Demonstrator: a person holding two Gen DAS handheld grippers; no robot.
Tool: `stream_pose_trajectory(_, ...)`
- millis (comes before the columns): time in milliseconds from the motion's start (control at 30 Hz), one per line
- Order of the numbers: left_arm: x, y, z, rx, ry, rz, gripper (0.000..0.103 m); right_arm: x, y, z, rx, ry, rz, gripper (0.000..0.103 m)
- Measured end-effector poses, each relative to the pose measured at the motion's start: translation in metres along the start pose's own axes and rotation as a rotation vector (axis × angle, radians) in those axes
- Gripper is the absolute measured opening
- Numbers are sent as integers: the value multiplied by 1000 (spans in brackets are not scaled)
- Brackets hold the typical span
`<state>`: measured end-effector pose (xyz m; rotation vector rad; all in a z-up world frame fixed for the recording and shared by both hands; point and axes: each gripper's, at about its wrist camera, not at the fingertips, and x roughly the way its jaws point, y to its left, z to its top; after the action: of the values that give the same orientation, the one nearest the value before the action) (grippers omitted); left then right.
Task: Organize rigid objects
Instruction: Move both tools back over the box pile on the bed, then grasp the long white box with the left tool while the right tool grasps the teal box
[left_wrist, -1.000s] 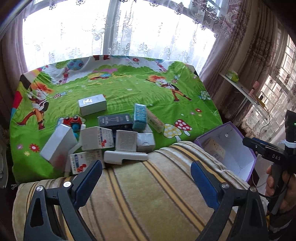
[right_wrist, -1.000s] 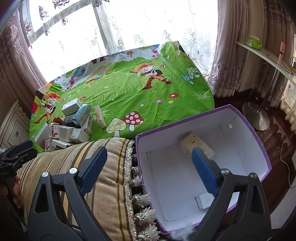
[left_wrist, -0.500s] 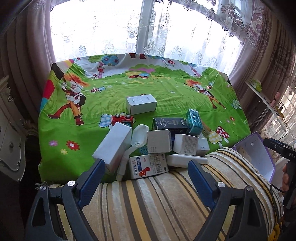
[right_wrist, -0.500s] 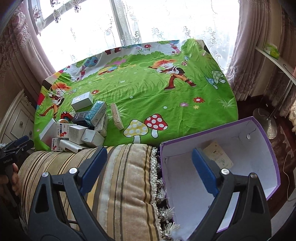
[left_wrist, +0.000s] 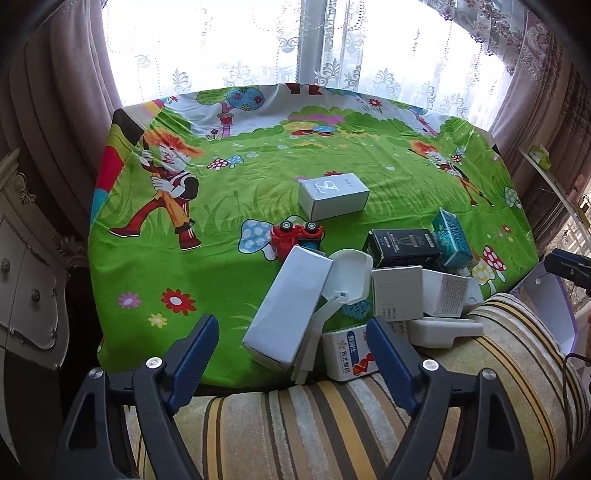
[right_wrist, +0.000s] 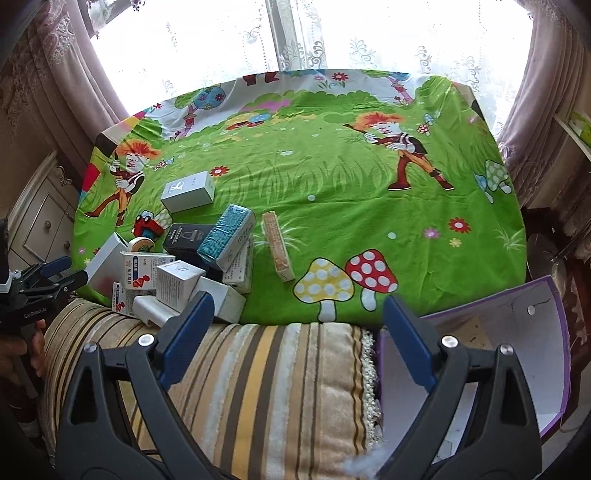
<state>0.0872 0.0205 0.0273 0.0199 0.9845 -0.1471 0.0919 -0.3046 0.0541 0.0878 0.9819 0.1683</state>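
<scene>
A pile of small boxes lies at the near left of the green cartoon bedspread (left_wrist: 258, 192). It holds a long white box (left_wrist: 288, 306), a black box (left_wrist: 402, 247), a teal box (left_wrist: 452, 240), a red-and-blue printed carton (left_wrist: 349, 354) and a red toy car (left_wrist: 295, 236). My left gripper (left_wrist: 290, 321) hovers just short of the pile, jaws closing, the long white box framed between its fingers but untouched. My right gripper (right_wrist: 298, 299) hangs open and empty over the striped cushion, the purple-edged box (right_wrist: 517, 350) to its right.
A striped cushion (right_wrist: 277, 369) runs along the bed's near edge. A silver-white box (left_wrist: 332, 195) and a slim tan box (right_wrist: 279, 245) lie apart from the pile. A pale cabinet (left_wrist: 29, 288) stands at the left, and curtains and a window behind.
Both grippers have moved left. The left one came in over the pile with its jaws narrowing. The right one left the purple-edged box and now hangs over the cushion.
</scene>
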Motion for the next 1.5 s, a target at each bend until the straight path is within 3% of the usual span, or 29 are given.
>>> stream_pose_trajectory(267, 22, 11, 3, -9, 60, -6, 80, 39, 35, 21, -63, 50, 5, 94)
stream_pose_trajectory(500, 35, 13, 6, 8, 94, -15, 77, 75, 46, 35, -4, 127, 34, 94)
stream_pose_trajectory(700, 43, 14, 5, 10, 118, -32, 69, 95, 53, 45, 15, 139, 6, 93)
stream_pose_trajectory(767, 45, 14, 5, 9, 124, -39, 62, 101, 56, 47, 8, 145, -6, 90)
stream_pose_trajectory(867, 48, 13, 4, 11, 137, -52, 44, 110, 58, 48, -3, 157, -19, 74)
stream_pose_trajectory(933, 49, 14, 3, 7, 141, -62, 40, 117, 58, 46, -5, 179, -23, 49)
stream_pose_trajectory(1000, 46, 15, 2, 4, 135, -61, 40, 119, 57, 43, -5, 191, -28, 38)
stream_pose_trajectory(1500, 3, 26, -5, -89, 27, 6, 39, 72, 47, 32, 4, 73, -6, 37)
